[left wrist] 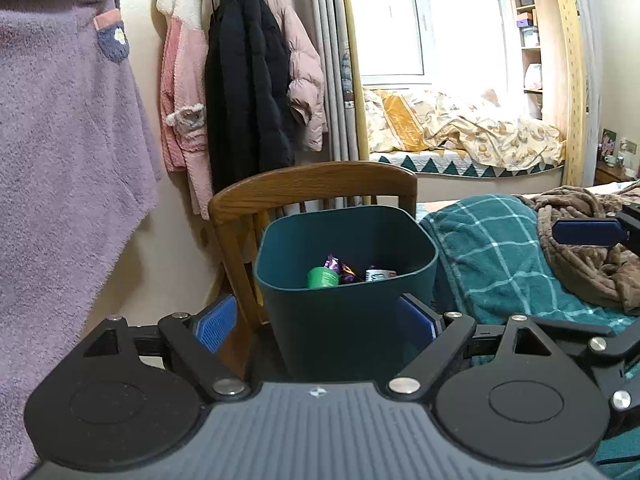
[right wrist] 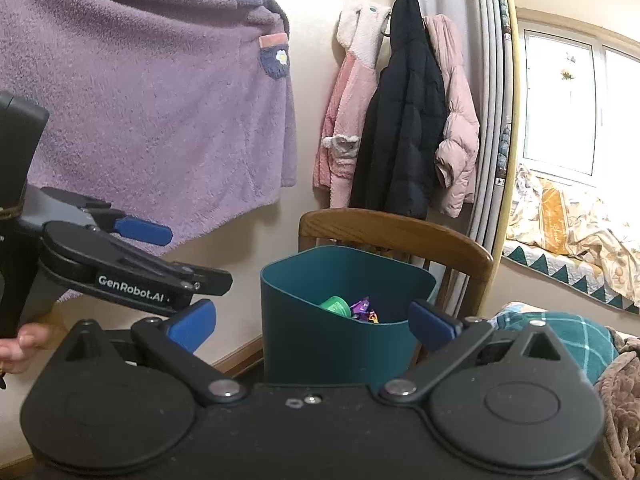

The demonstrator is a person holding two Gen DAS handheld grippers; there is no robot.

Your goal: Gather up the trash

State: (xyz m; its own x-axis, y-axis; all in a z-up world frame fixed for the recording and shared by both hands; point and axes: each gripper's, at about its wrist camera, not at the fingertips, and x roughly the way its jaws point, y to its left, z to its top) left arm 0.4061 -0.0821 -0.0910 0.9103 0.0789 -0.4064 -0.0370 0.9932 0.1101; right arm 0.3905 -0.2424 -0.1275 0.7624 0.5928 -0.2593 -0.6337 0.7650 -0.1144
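Note:
A dark green trash bin (left wrist: pixel 344 320) stands in front of a wooden chair (left wrist: pixel 312 184); it also shows in the right wrist view (right wrist: pixel 332 344). Inside lie a green cup (left wrist: pixel 322 278), a purple wrapper (left wrist: pixel 338 270) and a white packet (left wrist: pixel 378 274). My left gripper (left wrist: pixel 316 326) is open and empty, its blue fingers on either side of the bin. My right gripper (right wrist: pixel 314 326) is open and empty, just in front of the bin. The left gripper also shows at the left of the right wrist view (right wrist: pixel 152 256).
A purple fleece garment (left wrist: pixel 60 140) hangs at the left. Pink and black coats (left wrist: pixel 244 76) hang on the wall behind the chair. A teal checked blanket (left wrist: pixel 508 256) and a brown blanket (left wrist: pixel 588 248) lie on the bed at the right.

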